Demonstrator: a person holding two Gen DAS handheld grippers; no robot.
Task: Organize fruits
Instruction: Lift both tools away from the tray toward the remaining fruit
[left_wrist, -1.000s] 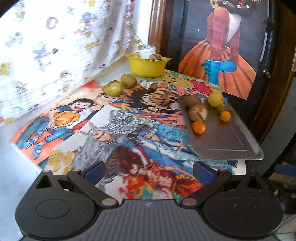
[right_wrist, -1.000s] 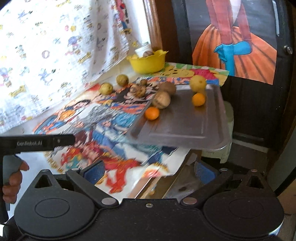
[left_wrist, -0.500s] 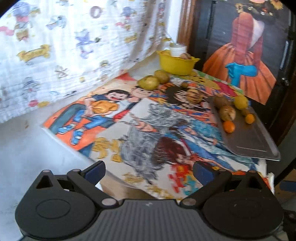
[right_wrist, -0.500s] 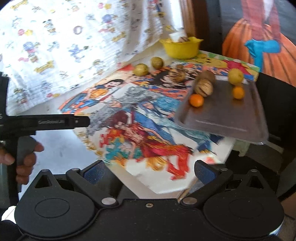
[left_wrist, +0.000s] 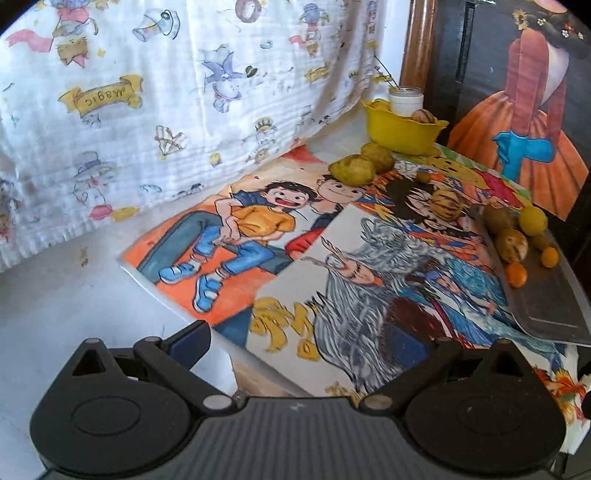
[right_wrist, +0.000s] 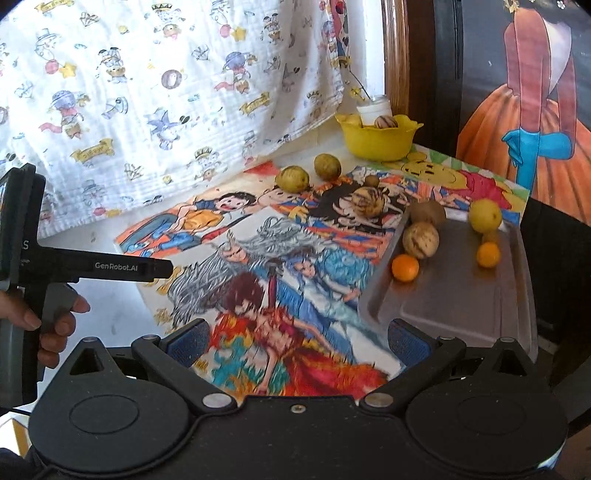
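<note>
Both grippers have swung left over the last second, so the metal tray (right_wrist: 476, 295) now sits off to the right instead of straight ahead. Left gripper (left_wrist: 321, 343) is spread wide with nothing between its blue pads, hovering over the near edge of the cartoon posters (left_wrist: 332, 266) covering the table. Right gripper (right_wrist: 295, 341) is just as wide open and empty, and from its camera you can see a hand (right_wrist: 48, 325) wrapped around the left gripper's handle.

Fruit is all over: two small oranges (right_wrist: 405, 267), a striped fruit (right_wrist: 421, 240), a brown one and a yellow lemon (right_wrist: 485, 215) are on the tray. Another striped fruit (right_wrist: 366, 200) lies on the posters just beside the tray's far corner, and two greenish-yellow fruits (right_wrist: 291, 178) sit farther back near the yellow bowl (right_wrist: 376, 142), which holds a couple more. A patterned cloth (right_wrist: 166, 92) hangs behind.
</note>
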